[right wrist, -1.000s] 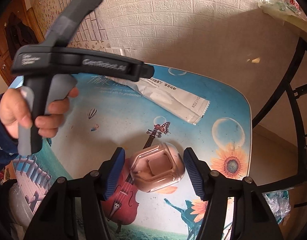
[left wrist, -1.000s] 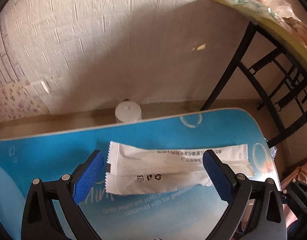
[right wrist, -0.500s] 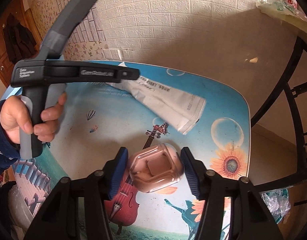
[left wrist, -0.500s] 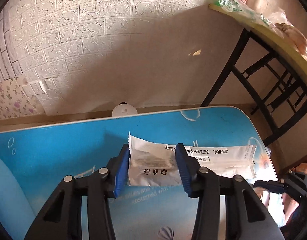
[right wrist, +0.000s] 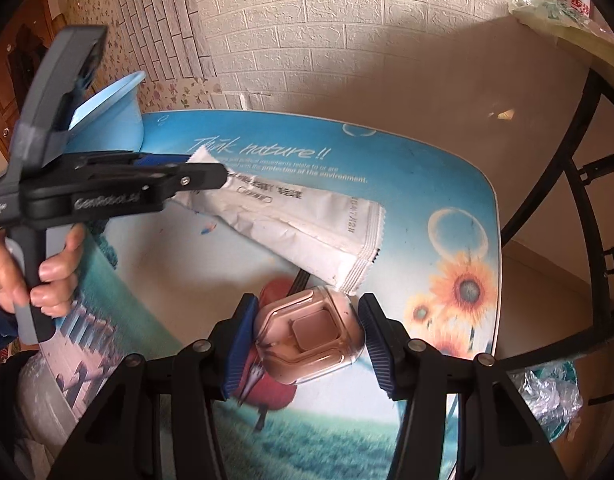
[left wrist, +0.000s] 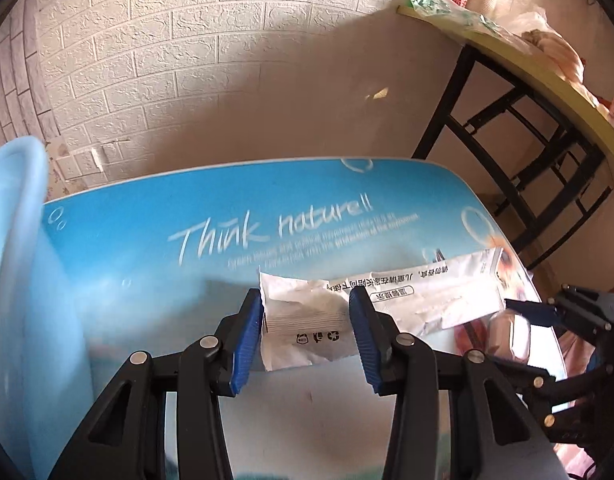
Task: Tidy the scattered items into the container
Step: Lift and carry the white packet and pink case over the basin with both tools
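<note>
left wrist view first: the left gripper (left wrist: 307, 332) has clamped down from wide to narrow, and its blue pads now pinch the near end of the white sachet (left wrist: 307, 320), which crumples between them. a moment ago that packet lay flat on the table with the jaws straddling it; now it is off the surface at the gripped end, its long tail trailing out toward 3 o'clock. the pale blue basin (left wrist: 15, 280) has swung into frame at 9 o'clock, so the hand is carrying toward the container. the printed tabletop (left wrist: 187, 240) reads "think nature" at 12 o'clock. at 4 o'clock the right gripper (left wrist: 519, 316) shows, blurred.

right wrist view: the right gripper (right wrist: 307, 332) has narrowed onto the pink translucent case (right wrist: 307, 336); both pads sit against its sides, a firm hold by the look of it. the case seems lifted clear of the tabletop (right wrist: 387, 184), though i can't be sure. at 10 o'clock the left gripper (right wrist: 195, 172) hauls the sachet (right wrist: 307, 224), its free end hanging just above the case. the basin (right wrist: 115, 120) waits at 10 o'clock, behind the person's hand (right wrist: 31, 268).

my read: both items are secured, and what is left is the carry over the rim and the release.
</note>
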The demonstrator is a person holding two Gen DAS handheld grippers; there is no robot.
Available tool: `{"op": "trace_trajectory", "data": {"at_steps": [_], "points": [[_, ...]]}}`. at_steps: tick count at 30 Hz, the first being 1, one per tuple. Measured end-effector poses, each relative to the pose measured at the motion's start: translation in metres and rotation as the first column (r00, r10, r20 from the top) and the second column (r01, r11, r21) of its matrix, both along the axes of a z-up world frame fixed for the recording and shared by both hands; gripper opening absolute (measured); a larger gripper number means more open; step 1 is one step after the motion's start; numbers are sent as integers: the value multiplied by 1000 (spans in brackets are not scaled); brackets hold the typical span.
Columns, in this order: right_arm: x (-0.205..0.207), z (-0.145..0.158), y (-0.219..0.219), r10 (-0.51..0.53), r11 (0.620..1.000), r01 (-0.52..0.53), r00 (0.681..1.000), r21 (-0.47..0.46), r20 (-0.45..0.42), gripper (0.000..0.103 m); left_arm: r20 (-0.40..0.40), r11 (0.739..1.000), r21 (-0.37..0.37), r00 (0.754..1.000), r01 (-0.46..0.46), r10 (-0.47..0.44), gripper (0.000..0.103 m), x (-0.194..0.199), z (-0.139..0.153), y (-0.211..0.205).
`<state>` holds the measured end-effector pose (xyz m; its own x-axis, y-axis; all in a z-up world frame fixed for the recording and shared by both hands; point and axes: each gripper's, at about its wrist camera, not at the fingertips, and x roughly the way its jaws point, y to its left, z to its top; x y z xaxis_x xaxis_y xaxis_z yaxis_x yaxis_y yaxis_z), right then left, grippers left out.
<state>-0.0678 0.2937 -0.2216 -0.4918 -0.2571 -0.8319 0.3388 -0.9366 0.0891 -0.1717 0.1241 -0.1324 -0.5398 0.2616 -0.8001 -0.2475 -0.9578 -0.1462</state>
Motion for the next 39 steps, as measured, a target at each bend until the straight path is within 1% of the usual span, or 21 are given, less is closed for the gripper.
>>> {"op": "trace_trajectory", "data": {"at_steps": [3, 6, 9, 11, 14, 17, 20, 22, 25, 29, 30, 32, 33, 34, 37, 39], "points": [[12, -2, 5, -16, 1000, 16, 1000, 2, 5, 53, 3, 1000, -19, 1000, 13, -13, 43, 17, 3, 2], [4, -10, 6, -41, 999, 41, 999, 6, 13, 53, -3, 998, -44, 999, 40, -40, 43, 38, 6, 6], [15, -12, 14, -74, 997, 74, 997, -3, 17, 53, -6, 994, -61, 996, 93, -94, 42, 59, 11, 10], [21, -11, 19, -94, 995, 94, 995, -9, 22, 53, -30, 985, -90, 988, 149, -153, 43, 70, 13, 14], [25, -10, 24, -110, 994, 110, 994, -10, 27, 53, -73, 967, -162, 975, 197, -210, 43, 76, 16, 23], [27, -9, 25, -112, 994, 113, 993, -14, 30, 53, -84, 952, -192, 962, 238, -258, 48, 73, 17, 31], [29, -5, 27, -113, 993, 113, 993, -25, 27, 53, -90, 939, -172, 945, 296, -315, 51, 75, 21, 39], [29, -5, 30, -115, 993, 116, 993, -34, 28, 53, -90, 928, -150, 931, 340, -355, 60, 78, 22, 44], [27, -7, 32, -122, 992, 123, 992, -35, 33, 53, -85, 904, -171, 909, 391, -409, 61, 80, 17, 55], [28, -9, 32, -124, 991, 125, 992, -43, 29, 53, -66, 896, -165, 902, 411, -426, 60, 71, 9, 62], [29, -9, 31, -124, 991, 125, 992, -43, 29, 53, -59, 895, -162, 901, 415, -429, 60, 68, 7, 63], [30, -10, 31, -123, 991, 124, 992, -45, 29, 53, -44, 892, -152, 899, 426, -437, 54, 65, 2, 65], [29, -10, 30, -122, 991, 124, 992, -46, 30, 53, -32, 887, -144, 894, 438, -447, 40, 62, -1, 67], [29, -11, 30, -122, 991, 123, 992, -46, 29, 53, -39, 887, -140, 892, 441, -450, 36, 61, -3, 67], [29, -10, 30, -122, 991, 123, 992, -48, 27, 53, -44, 886, -124, 889, 448, -456, 29, 61, -2, 65], [30, -9, 31, -119, 992, 120, 993, -45, 28, 53, -43, 887, -119, 890, 446, -454, 28, 63, -1, 62]]}}
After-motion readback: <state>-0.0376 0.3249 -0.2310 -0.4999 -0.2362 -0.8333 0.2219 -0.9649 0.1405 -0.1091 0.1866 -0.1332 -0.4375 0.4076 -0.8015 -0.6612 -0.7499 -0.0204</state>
